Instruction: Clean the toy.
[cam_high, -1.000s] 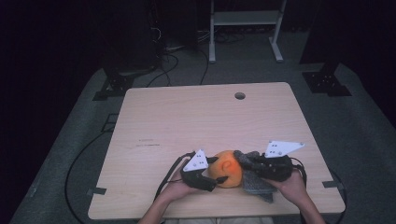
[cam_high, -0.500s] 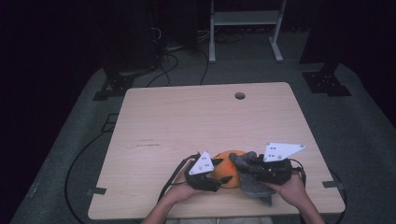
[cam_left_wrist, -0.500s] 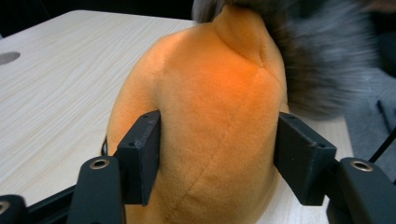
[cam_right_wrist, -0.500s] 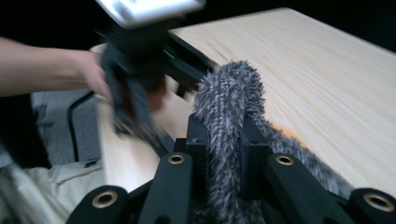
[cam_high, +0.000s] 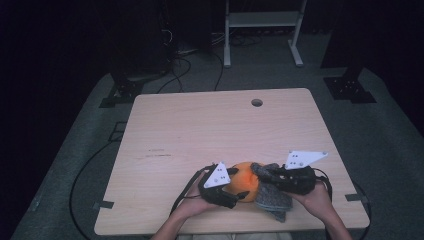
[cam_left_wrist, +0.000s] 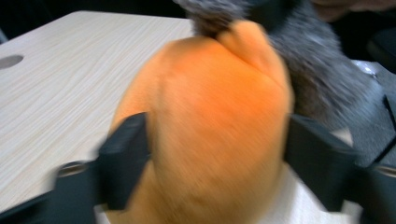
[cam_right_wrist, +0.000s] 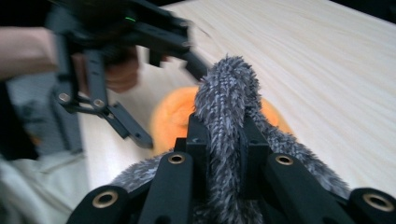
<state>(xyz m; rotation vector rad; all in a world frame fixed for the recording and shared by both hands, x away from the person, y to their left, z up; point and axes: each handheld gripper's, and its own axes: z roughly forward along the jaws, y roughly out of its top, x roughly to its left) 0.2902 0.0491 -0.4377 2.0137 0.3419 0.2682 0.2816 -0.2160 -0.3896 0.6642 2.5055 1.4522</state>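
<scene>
Since a moment ago, the left gripper (cam_high: 235, 192) has just been opening its jaws around the soft orange plush ball (cam_high: 243, 180), which sits between them near the front edge of the pale wooden table (cam_high: 200, 130), right of its middle. From the left gripper view the black jaws stand wide on either side of the orange plush ball (cam_left_wrist: 210, 126), close against its flanks, though blur makes it hard to tell whether the pads press on it. The right gripper (cam_high: 265, 174) has hardly shifted; its jaws are clamped nearly shut on a fold of the shaggy grey fabric (cam_right_wrist: 226, 116), pinched between the pads. That grey fabric (cam_high: 274, 197) drapes off the ball's right side and trails down toward the front right corner of the table. My read is that the left hand is resetting its hold while the right keeps the cover taut. The bundle's long axis runs roughly along the front edge, orange end pointing left, grey tail to the right.
</scene>
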